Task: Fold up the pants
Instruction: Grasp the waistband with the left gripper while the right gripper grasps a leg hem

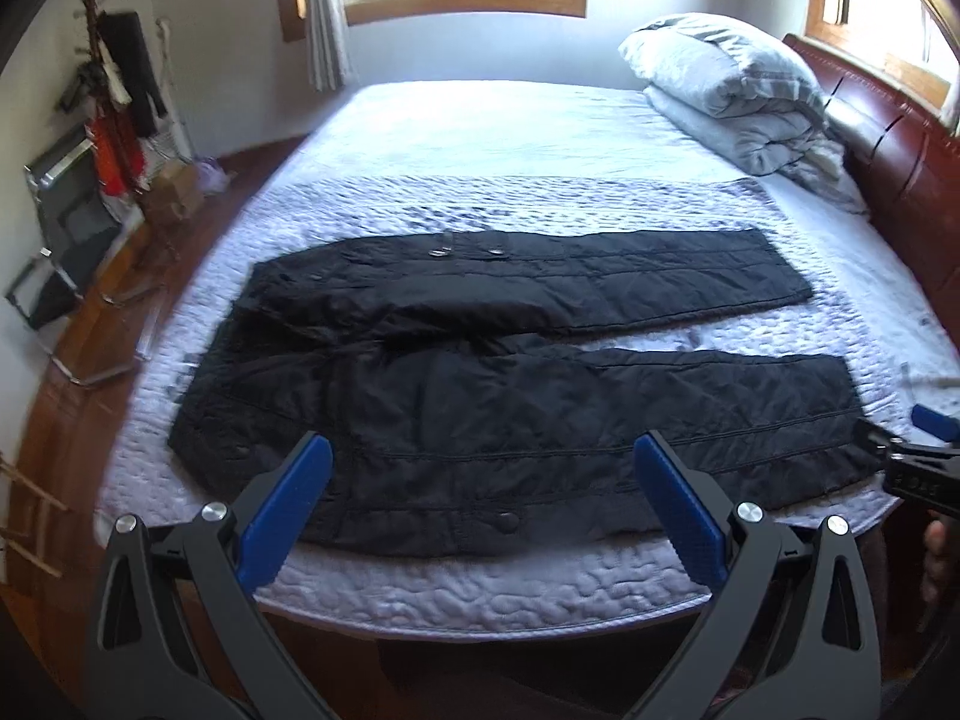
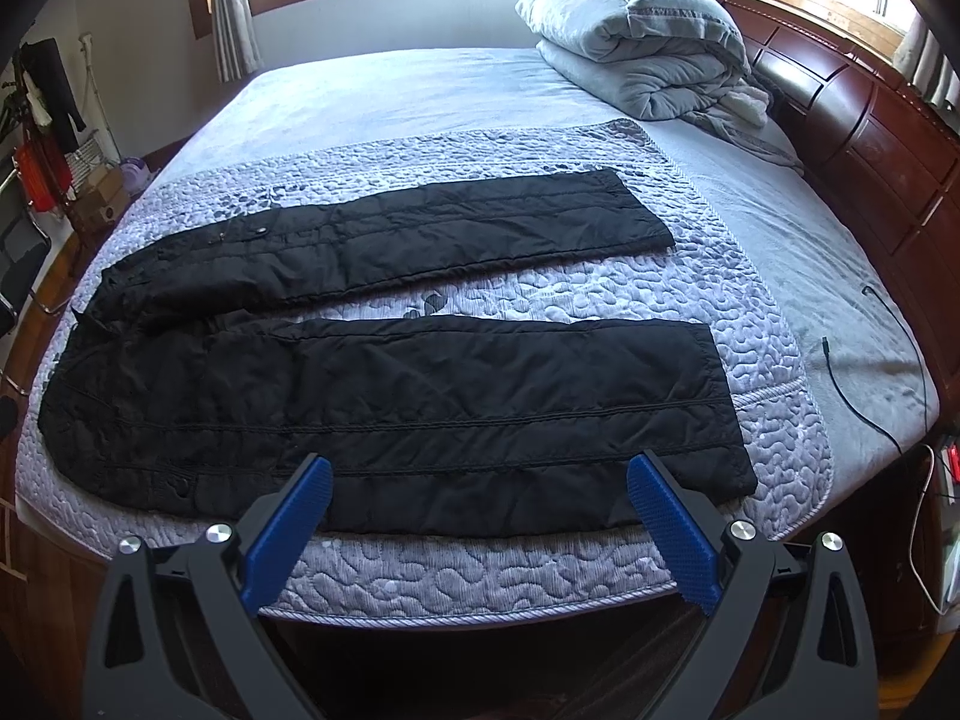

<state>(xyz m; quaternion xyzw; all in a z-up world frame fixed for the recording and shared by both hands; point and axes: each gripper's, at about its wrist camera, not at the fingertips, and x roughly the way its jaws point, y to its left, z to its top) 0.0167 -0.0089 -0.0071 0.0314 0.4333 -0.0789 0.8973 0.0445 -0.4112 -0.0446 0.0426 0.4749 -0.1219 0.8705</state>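
Black quilted pants are lying flat, legs apart, across the quilted bed, filling centre frame w/ waist at left. Left tongs and right tongs are hovering wide open, gripping nothing. Fabric is looking soft, puffy, likely light; near-leg hem and waist corners seem best holds. Room's lying free toward upper frame.
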